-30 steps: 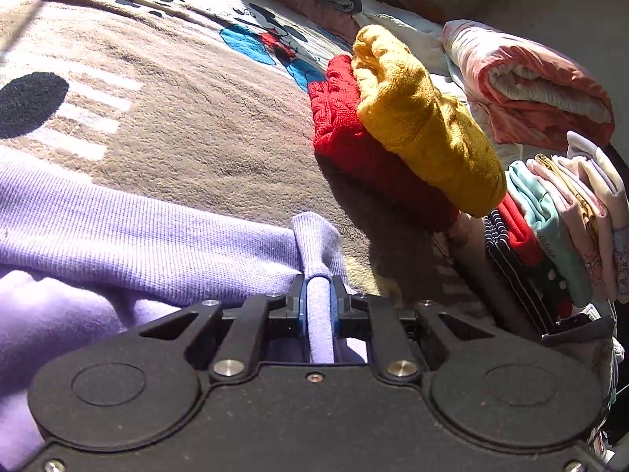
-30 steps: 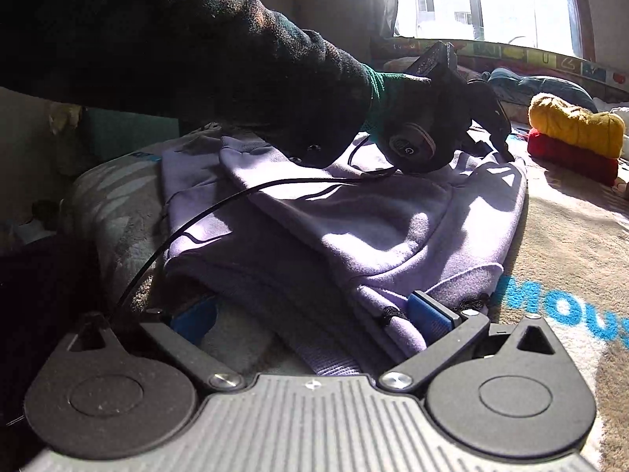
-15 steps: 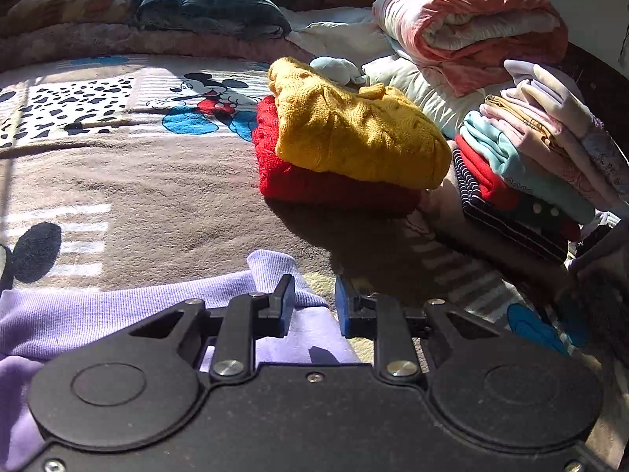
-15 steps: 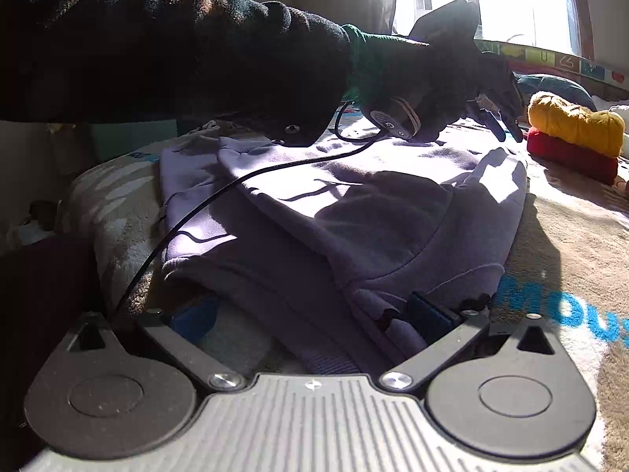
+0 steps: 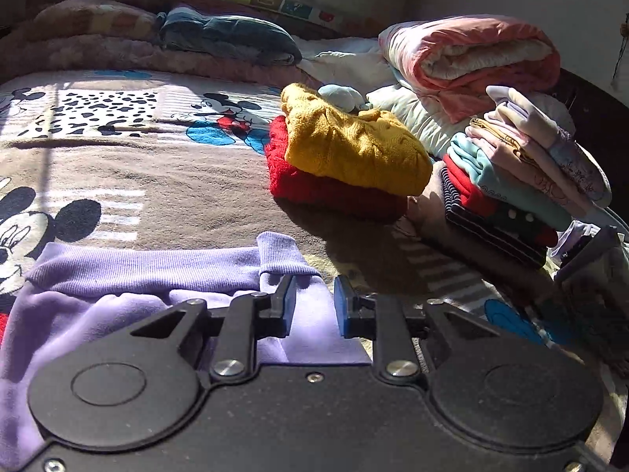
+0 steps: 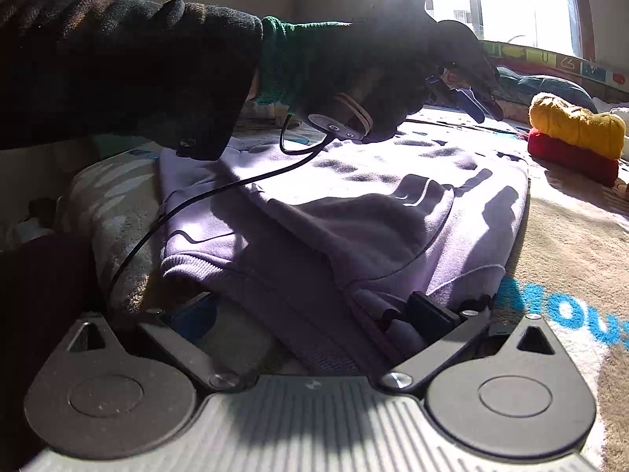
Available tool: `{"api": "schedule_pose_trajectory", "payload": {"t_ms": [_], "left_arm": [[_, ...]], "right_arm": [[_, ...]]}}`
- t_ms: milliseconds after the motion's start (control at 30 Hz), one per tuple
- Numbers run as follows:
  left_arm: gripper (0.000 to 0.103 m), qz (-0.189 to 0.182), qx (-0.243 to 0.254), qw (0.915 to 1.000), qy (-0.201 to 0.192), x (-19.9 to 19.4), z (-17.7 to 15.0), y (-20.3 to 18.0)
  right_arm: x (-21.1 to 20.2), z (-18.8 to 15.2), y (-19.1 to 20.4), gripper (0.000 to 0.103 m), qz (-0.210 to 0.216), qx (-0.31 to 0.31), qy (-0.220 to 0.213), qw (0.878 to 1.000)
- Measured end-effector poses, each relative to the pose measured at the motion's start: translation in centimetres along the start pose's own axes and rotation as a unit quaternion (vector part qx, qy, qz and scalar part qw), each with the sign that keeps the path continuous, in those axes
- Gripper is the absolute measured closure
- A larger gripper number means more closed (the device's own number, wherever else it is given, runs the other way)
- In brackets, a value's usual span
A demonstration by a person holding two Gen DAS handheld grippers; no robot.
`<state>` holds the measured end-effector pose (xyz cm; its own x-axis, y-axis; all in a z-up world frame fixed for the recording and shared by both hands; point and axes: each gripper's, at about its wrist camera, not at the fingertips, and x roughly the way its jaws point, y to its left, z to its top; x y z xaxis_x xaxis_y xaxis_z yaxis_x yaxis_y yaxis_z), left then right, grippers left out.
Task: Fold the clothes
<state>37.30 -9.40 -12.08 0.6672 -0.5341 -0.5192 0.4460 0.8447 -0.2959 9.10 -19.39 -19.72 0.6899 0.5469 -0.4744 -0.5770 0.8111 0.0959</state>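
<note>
Jaws: left gripper (image 5: 312,305) open, nothing between the pads, hanging just above the ribbed cuff (image 5: 281,253) of the lilac sweatshirt (image 6: 354,212); right gripper (image 6: 310,314) spread wide, its right finger (image 6: 430,316) pressed into bunched fabric at the sweatshirt's near edge, the left finger (image 6: 192,314) beside the hem, so it pins or straddles cloth rather than pinching it. Bed (image 5: 177,181) with the cartoon blanket carries everything. Sweatshirt lies spread on it with a sleeve laid across the body, partly folded by the look of it, edges not square yet. Folded piles sit well apart: yellow knit (image 5: 350,149) on red knit (image 5: 326,192), mixed stack (image 5: 523,181) beyond. My read: a fold has just been laid, or the next one is being set up; the frames fit both. To do it well either way: take each grip at a seam or ribbing, not mid-panel, since the fleece is thick and will bunch; keep both grips level so the crease runs straight; smooth the sleeve flat before stacking layers. Cable (image 6: 220,192) from the left gripper trails over the fabric, so keep it out of the fold.
</note>
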Motion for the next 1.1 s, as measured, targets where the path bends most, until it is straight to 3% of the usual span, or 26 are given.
{"api": "schedule_pose_trajectory", "payload": {"t_ms": [133, 233, 300, 433, 533, 767, 833, 933, 1100], "left_arm": [[0.083, -0.006, -0.038, 0.9988, -0.030, -7.3, -3.6, 0.0], [0.071, 0.004, -0.080, 0.9952, -0.057, -12.0, -6.6, 0.7], [0.058, 0.014, -0.109, 0.9912, -0.075, -15.0, -8.5, 1.2], [0.058, 0.029, -0.168, 0.9792, -0.110, -20.4, -12.0, 2.5], [0.056, 0.029, -0.221, 0.9650, -0.138, -23.6, -14.6, 3.8], [0.054, 0.018, -0.302, 0.9425, -0.143, -25.1, -19.9, 5.7], [0.054, 0.024, -0.310, 0.9406, -0.135, -24.9, -20.7, 6.0], [0.054, 0.036, -0.329, 0.9327, -0.144, -24.9, -20.5, 6.8], [0.054, 0.068, -0.354, 0.9199, -0.154, -24.5, -19.2, 8.9]], "right_arm": [[0.0, 0.1, 0.2, 0.000, -0.008, 0.000, -0.007, 1.000], [-0.1, -0.1, 0.2, 0.000, -0.011, 0.000, -0.012, 1.000], [-0.2, -0.1, 0.5, 0.000, -0.018, -0.004, -0.015, 1.000], [-1.5, 0.5, 1.1, 0.002, -0.026, -0.009, -0.026, 0.999], [-3.1, 0.7, 1.7, 0.003, -0.047, -0.025, -0.035, 0.998], [-4.1, 0.3, 2.0, 0.003, -0.085, -0.042, -0.048, 0.994], [-3.4, 0.1, 2.0, 0.003, -0.075, -0.044, -0.039, 0.995], [-1.0, -1.1, 2.5, 0.000, -0.061, -0.061, 0.020, 0.996], [-1.6, -0.9, 2.5, 0.000, -0.050, -0.044, 0.012, 0.998]]}}
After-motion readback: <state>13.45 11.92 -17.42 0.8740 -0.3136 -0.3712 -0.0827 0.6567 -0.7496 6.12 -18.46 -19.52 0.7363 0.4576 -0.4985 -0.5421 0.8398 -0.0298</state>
